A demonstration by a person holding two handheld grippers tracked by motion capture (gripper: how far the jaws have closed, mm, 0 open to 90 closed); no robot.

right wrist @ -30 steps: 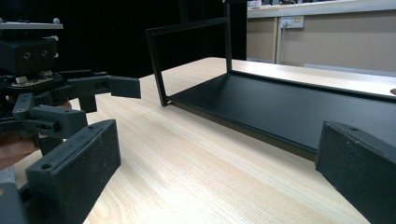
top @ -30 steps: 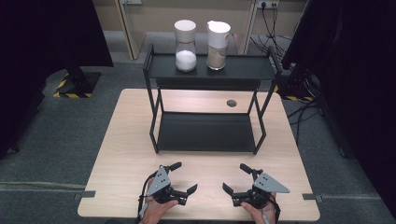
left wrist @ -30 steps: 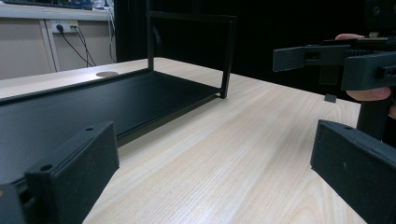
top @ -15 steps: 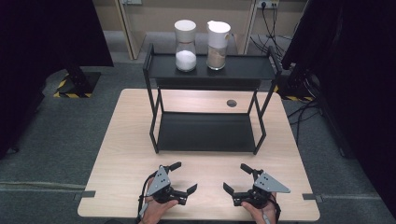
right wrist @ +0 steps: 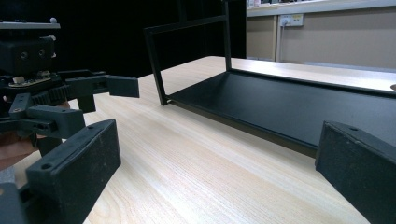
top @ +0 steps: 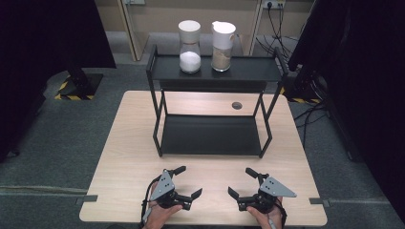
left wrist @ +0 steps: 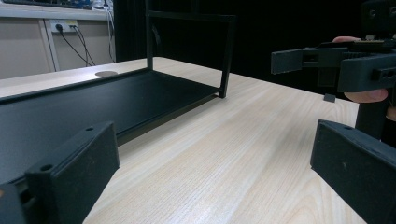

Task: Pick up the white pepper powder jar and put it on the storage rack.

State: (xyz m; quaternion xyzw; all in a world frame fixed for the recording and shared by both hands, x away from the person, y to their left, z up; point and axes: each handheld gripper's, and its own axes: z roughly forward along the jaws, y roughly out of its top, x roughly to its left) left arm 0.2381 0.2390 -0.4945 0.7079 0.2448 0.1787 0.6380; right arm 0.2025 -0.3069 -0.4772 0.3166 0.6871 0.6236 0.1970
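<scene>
My left gripper point(top: 187, 181) rests near the table's front edge, left of centre, jaws wide open and empty. My right gripper point(top: 242, 182) mirrors it to the right, also open and empty. The two face each other across a gap of bare wood. In the left gripper view my gripper point(left wrist: 212, 172) frames the tabletop, with the right gripper point(left wrist: 345, 60) at the upper right. In the right gripper view my gripper point(right wrist: 215, 168) is open too, and the left gripper point(right wrist: 46, 98) sits at the left.
A black two-tier rack point(top: 215, 71) stands mid-table, its lower shelf point(top: 210, 136) bare. On its top shelf stand a jar of white powder point(top: 189, 47) and a jar of tan grains point(top: 222, 45). A cable hole point(top: 237, 105) lies behind the rack.
</scene>
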